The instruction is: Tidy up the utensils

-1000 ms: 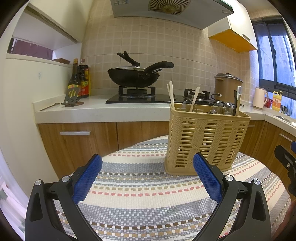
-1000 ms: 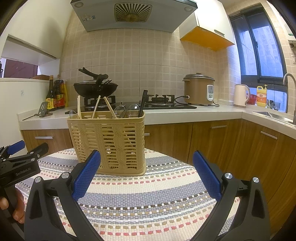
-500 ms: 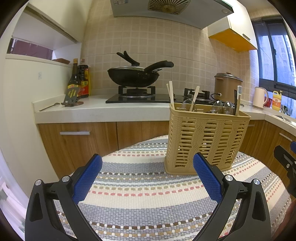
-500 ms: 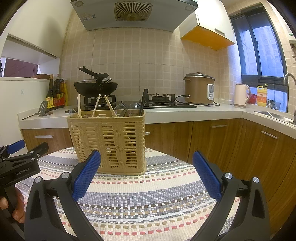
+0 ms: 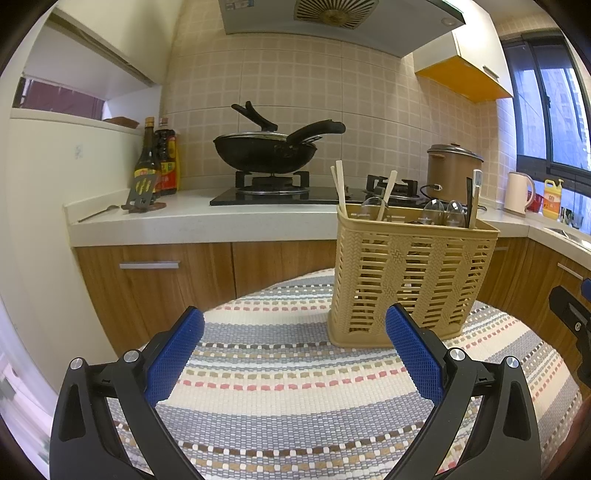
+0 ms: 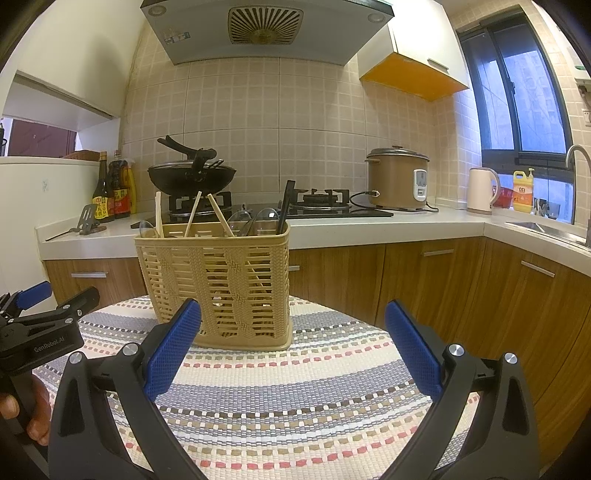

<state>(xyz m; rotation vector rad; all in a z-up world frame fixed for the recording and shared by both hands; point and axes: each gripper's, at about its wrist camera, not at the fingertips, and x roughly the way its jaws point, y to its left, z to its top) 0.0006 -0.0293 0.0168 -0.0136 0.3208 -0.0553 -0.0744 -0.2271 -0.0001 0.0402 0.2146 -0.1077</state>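
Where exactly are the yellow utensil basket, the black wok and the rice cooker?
yellow utensil basket (image 6: 218, 291), right wrist view, middle of its slatted front wall.
black wok (image 5: 264, 155), left wrist view, side of its bowl.
rice cooker (image 6: 393, 181), right wrist view, brown body.

A home kitchen is shown: a wok (image 6: 192, 177) is set on a gas stove (image 6: 325, 205) under an extractor hood (image 6: 266, 29), with a rice cooker (image 6: 399, 177), kettle (image 6: 482, 190), tiled wall (image 6: 280, 122) and sink (image 6: 546, 230) nearby.

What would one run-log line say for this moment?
left tool: open, empty | right tool: open, empty | utensil basket: upright on striped mat, holds chopsticks, spoons
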